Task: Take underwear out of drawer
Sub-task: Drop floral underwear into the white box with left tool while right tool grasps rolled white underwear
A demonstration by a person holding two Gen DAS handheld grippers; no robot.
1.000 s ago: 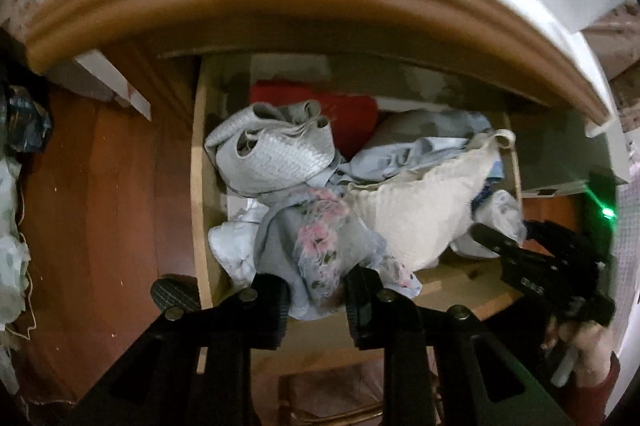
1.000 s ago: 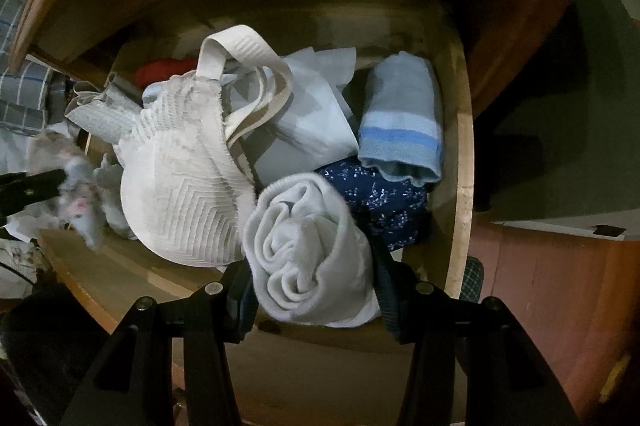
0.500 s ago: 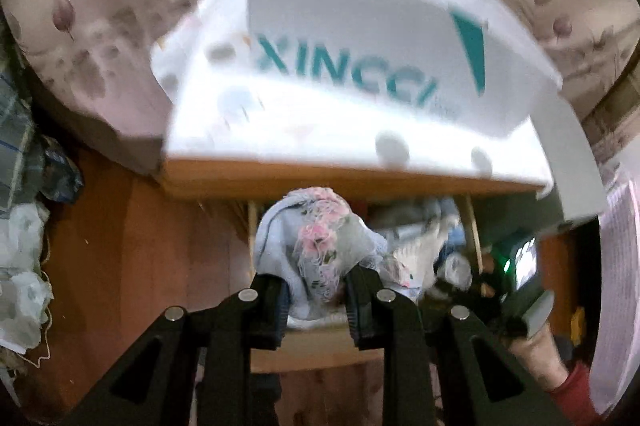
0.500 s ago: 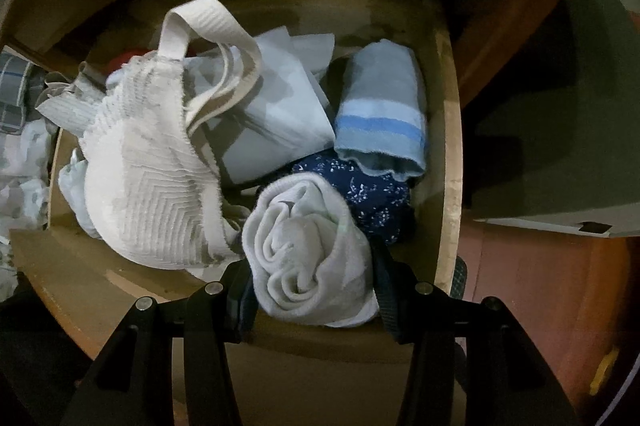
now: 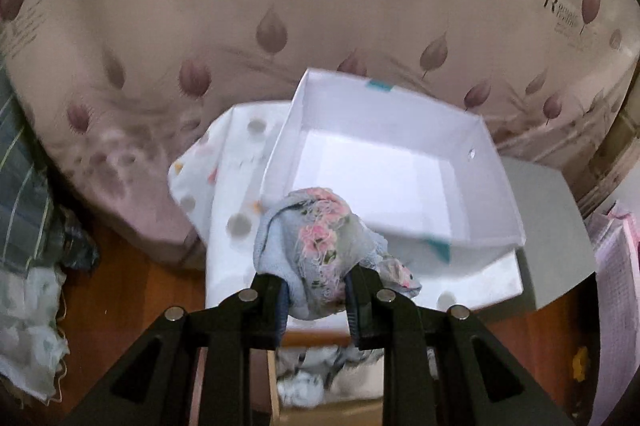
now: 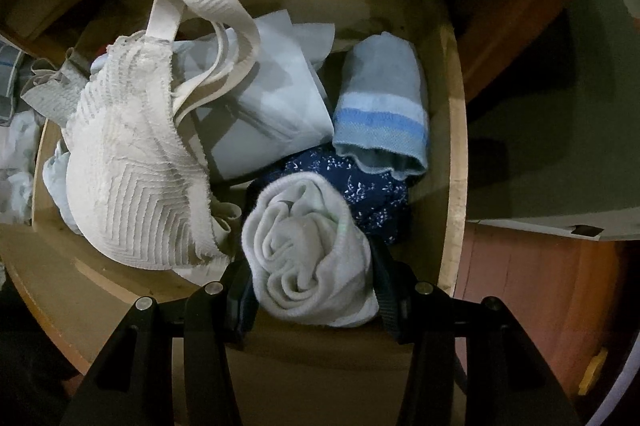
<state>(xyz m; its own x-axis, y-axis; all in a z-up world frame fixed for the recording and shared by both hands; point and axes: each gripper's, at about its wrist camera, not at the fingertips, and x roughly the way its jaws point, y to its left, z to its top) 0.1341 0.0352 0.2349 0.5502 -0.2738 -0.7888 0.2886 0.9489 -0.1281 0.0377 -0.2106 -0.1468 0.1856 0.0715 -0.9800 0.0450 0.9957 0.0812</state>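
Note:
My left gripper [image 5: 316,294] is shut on a grey-blue floral lace underwear [image 5: 320,246], held high above the drawer and in front of an open white box [image 5: 400,162]. Far below, a strip of the drawer's clothes [image 5: 316,378] shows between the fingers. In the right wrist view my right gripper [image 6: 312,290] is shut on a rolled white underwear [image 6: 308,258] over the front of the wooden drawer [image 6: 452,146]. The drawer also holds a cream lace bra [image 6: 136,162], a pale blue folded garment [image 6: 260,106], a blue-striped roll [image 6: 384,106] and a dark blue floral piece [image 6: 360,186].
The white box sits on a dotted white cloth [image 5: 236,186] atop the cabinet, against a pink leaf-print bedding [image 5: 320,6]. Checked and pale fabric [image 5: 28,226] piles at the left on the wooden floor. A grey-green panel [image 6: 552,146] stands right of the drawer.
My left gripper has risen out of the drawer with the floral underwear, up to the white box. My right gripper has stayed over the drawer front, still holding the white roll.

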